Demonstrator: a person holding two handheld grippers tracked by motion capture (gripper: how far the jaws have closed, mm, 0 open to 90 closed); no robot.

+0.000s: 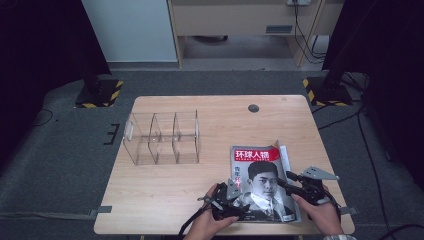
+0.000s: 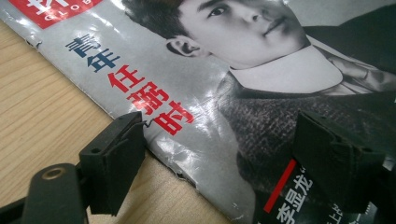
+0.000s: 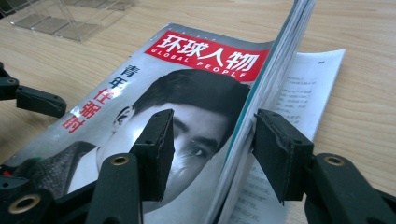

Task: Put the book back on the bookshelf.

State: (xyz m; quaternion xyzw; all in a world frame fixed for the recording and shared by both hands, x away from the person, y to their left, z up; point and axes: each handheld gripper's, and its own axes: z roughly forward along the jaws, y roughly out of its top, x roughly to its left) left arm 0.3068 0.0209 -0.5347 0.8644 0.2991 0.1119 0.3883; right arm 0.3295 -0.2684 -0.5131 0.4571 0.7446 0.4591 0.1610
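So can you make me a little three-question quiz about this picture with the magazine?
1. True or false: the magazine lies on the wooden table.
2. Which gripper has the lifted page edges between its jaws: A left gripper, B right gripper?
3. What clear thing stands on the table to the left of the magazine?

Key: 1 true. 2 B. 3 The plastic organizer with dividers.
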